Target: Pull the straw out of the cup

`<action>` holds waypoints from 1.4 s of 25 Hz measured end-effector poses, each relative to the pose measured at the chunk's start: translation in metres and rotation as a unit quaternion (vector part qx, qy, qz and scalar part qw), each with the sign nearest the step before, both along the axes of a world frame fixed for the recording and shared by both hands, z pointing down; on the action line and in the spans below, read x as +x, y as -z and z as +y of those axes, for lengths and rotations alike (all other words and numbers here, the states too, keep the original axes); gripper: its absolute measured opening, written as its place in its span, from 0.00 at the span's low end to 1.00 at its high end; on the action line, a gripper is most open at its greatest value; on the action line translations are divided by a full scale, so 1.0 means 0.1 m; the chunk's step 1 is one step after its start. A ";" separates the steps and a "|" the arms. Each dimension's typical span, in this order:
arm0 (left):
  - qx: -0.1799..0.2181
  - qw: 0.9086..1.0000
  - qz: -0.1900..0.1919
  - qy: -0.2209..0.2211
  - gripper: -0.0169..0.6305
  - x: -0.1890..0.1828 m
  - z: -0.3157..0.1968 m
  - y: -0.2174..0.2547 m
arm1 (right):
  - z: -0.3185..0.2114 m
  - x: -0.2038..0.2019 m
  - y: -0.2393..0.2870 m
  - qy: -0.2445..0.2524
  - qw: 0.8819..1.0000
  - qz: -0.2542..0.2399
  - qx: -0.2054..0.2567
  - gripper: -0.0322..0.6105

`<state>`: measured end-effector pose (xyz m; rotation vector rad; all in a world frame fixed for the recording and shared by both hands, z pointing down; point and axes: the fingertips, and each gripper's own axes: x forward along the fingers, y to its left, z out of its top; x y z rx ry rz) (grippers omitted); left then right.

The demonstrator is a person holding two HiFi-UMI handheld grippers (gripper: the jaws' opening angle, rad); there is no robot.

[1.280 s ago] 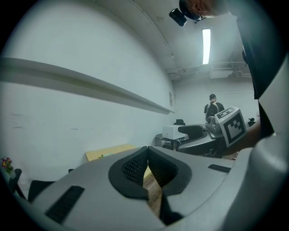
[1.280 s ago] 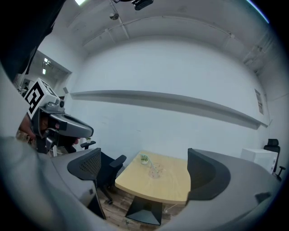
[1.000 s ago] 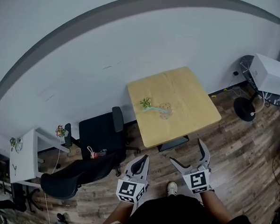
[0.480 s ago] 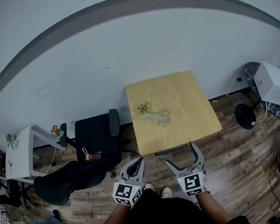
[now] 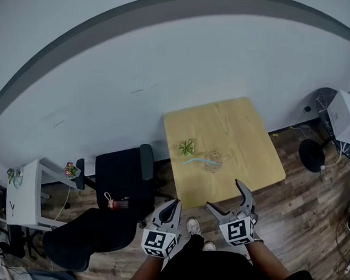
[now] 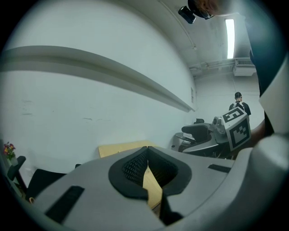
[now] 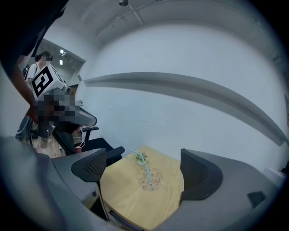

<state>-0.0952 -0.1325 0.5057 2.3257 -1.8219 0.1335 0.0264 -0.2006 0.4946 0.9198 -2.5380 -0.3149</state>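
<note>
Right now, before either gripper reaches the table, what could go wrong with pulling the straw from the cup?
The clear cup looks light and neither gripper steadies it; the left gripper is shut. A pull on the straw might tip or drag it. The straw leans toward the plant close by, which the open right gripper could knock.

Matt pale wood desk (image 5: 241,126); clear, see-through cup (image 5: 213,162); smooth light-blue plastic straw (image 5: 198,161); dark wood-plank floor (image 5: 303,212); black cloth office chair (image 5: 121,173).
</note>
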 end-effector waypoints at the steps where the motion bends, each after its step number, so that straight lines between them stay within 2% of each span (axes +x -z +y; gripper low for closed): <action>1: -0.001 1.000 0.001 0.001 0.06 -0.05 -0.09 -0.01 | -0.08 -0.06 -0.02 0.004 1.000 0.005 0.003 0.86; 13: 0.003 1.000 0.002 -0.014 0.06 -0.50 -0.86 0.01 | -0.77 -0.59 -0.31 0.014 0.999 0.043 -0.010 0.85; 21: -0.006 0.999 0.031 0.000 0.06 -0.81 -1.03 -0.10 | -0.97 -0.80 -0.61 0.027 0.995 0.094 -0.012 0.83; 24: -0.015 0.999 0.035 0.003 0.06 -0.86 -1.04 -0.17 | -1.02 -0.89 -0.69 0.051 0.988 0.143 0.027 0.80; 26: -0.021 0.999 0.036 0.004 0.06 -0.86 -1.07 -0.24 | -1.03 -0.96 -0.76 0.068 0.984 0.160 0.041 0.74; 35: -0.048 0.997 0.035 0.041 0.06 -0.99 -1.22 -0.42 | -1.25 -1.10 -1.21 0.100 0.976 0.192 0.009 0.64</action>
